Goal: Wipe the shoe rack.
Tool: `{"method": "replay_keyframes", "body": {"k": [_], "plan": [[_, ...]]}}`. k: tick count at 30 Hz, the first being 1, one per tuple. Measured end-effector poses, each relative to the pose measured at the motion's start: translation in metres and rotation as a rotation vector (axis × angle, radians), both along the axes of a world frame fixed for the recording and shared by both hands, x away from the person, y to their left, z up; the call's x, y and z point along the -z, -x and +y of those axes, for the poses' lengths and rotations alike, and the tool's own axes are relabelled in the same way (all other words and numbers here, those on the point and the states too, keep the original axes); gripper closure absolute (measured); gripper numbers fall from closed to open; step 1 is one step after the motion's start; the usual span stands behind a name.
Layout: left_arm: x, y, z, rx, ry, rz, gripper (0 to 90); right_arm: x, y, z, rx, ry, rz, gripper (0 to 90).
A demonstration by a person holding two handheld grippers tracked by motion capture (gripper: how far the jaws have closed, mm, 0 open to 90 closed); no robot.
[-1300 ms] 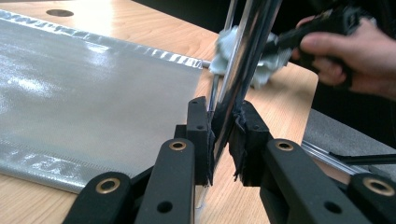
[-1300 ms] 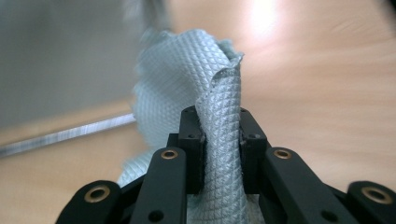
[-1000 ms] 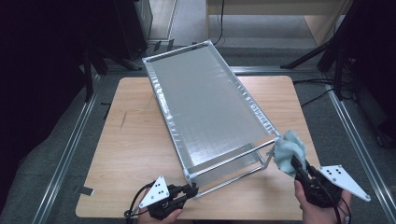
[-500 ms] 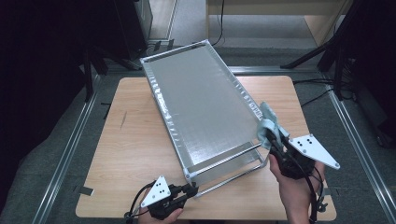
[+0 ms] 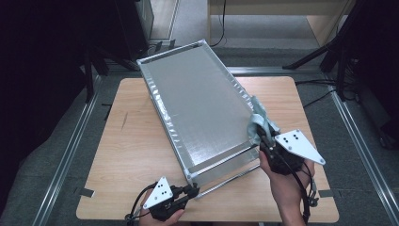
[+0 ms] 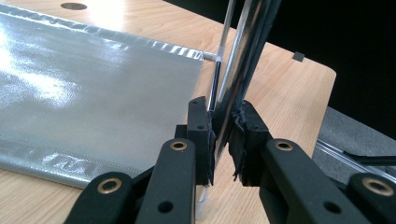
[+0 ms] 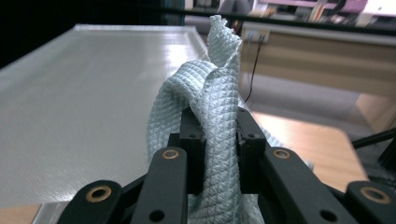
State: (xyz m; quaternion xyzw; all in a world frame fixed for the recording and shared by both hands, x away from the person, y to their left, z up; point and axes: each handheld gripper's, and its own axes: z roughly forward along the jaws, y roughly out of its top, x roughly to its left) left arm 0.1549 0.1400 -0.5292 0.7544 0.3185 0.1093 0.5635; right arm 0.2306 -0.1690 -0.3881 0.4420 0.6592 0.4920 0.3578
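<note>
Both fingers are clamped: my left gripper (image 5: 194,191) pins the rack's (image 5: 197,106) near bar, my right gripper (image 5: 260,133) holds the cloth (image 5: 258,119) at its right rim, its length running far-left.

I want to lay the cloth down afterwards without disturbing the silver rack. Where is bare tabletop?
The widest bare patch of table lies between its left edge and the silver rack. A narrower strip runs between the rack and the table's right edge. The near edge is crowded: left gripper clamps the rack's rod, right gripper holds the cloth.
</note>
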Motion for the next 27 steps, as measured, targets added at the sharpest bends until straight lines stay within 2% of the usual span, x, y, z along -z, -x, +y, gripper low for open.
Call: {"method": "replay_keyframes", "body": {"k": [3,7,14,18,20,22,23,24,25,27], "plan": [[0.0,0.001,0.0,-0.005,-0.003,0.0,79.4,0.01,-0.003,0.007,-0.042,0.0,0.045,76.2],[-0.001,0.003,-0.002,-0.016,-0.015,-0.004,79.7,0.016,0.0,0.022,-0.091,0.019,0.051,76.1],[-0.001,0.005,-0.003,-0.017,-0.021,-0.011,80.0,0.021,0.019,0.053,-0.192,-0.011,0.073,75.4],[-0.001,0.005,-0.003,-0.018,-0.019,-0.01,80.0,0.021,0.035,0.084,-0.282,0.046,0.07,72.9],[0.0,0.006,-0.002,-0.017,-0.016,-0.011,80.0,0.021,0.042,0.095,-0.314,0.057,0.061,70.1],[0.0,0.006,0.0,-0.01,-0.019,-0.012,80.0,0.021,0.043,0.097,-0.347,0.038,0.065,62.2],[0.0,0.006,0.001,-0.005,-0.02,-0.012,80.0,0.02,0.041,0.093,-0.382,0.017,0.075,53.2],[0.0,0.006,0.001,-0.003,-0.019,-0.011,79.9,0.019,0.039,0.089,-0.43,-0.015,0.095,48.4],[0.0,0.006,0.001,-0.002,-0.019,-0.01,79.9,0.019,0.038,0.085,-0.445,-0.029,0.106,48.4],[0.0,0.005,0.001,0.0,-0.017,-0.009,79.9,0.019,0.038,0.076,-0.401,-0.025,0.093,51.4]]}}
